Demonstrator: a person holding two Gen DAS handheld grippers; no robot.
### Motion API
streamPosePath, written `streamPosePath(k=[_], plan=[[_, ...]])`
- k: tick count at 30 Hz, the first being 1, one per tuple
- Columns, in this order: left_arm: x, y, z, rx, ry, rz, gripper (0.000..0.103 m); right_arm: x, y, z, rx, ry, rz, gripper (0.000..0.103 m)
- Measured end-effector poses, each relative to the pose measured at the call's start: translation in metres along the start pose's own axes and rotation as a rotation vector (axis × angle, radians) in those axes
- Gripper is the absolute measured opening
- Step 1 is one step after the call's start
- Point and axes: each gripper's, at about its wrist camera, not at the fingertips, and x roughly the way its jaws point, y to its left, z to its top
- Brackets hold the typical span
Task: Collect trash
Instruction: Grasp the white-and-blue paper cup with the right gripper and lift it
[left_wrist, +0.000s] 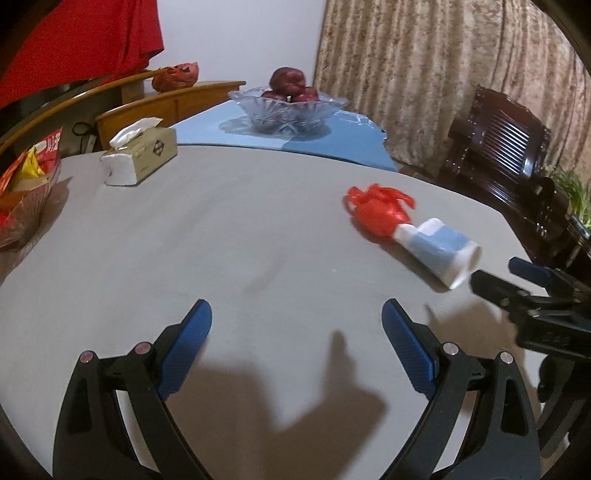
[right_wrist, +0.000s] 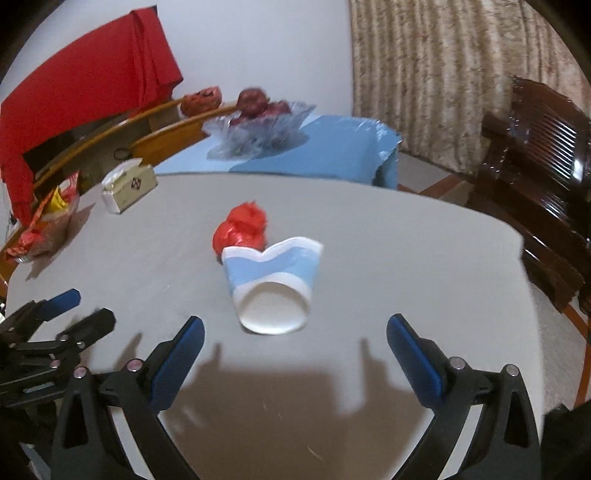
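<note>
A crushed paper cup (right_wrist: 271, 286) lies on its side on the grey worktop (right_wrist: 406, 251), touching a crumpled red plastic bag (right_wrist: 242, 227); the right gripper (right_wrist: 295, 334) faces it, jaws spread for grasping; the left gripper (left_wrist: 297, 319) waits alongside, jaws likewise spread.

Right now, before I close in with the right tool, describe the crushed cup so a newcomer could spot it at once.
Start at the grey tabletop and look just ahead of the open right tool. There a crushed blue-and-white paper cup lies on its side, round base toward the tool. A crumpled red plastic bag sits against its far end; the cup alone has the pale blue band and dented rim.
</note>
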Motion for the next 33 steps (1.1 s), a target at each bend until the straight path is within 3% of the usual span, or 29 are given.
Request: streamPosePath(k=[11,14,16,19,25,33], plan=[[0.016,0.019,0.007,-0.035,0.021,0.001,0.091,0.036,0.005,0.018,0.010,0.075,0.026,0.096],[0.017,0.013,0.008,-0.021,0.023,0.000,0.091,0.040,0.004,0.020,0.011,0.082,0.046,0.083],[0.018,0.011,0.008,-0.013,0.023,-0.002,0.091,0.041,0.003,0.020,0.015,0.089,0.074,0.063],[0.018,0.006,0.009,-0.009,0.022,-0.004,0.091,0.035,0.001,0.018,0.012,0.077,0.098,0.059],[0.022,-0.013,0.015,0.009,0.018,-0.030,0.091,0.012,-0.016,0.016,0.039,0.026,0.086,0.057],[0.048,-0.061,0.040,0.069,0.006,-0.078,0.091,0.005,-0.072,0.026,0.116,-0.008,-0.028,0.057]])
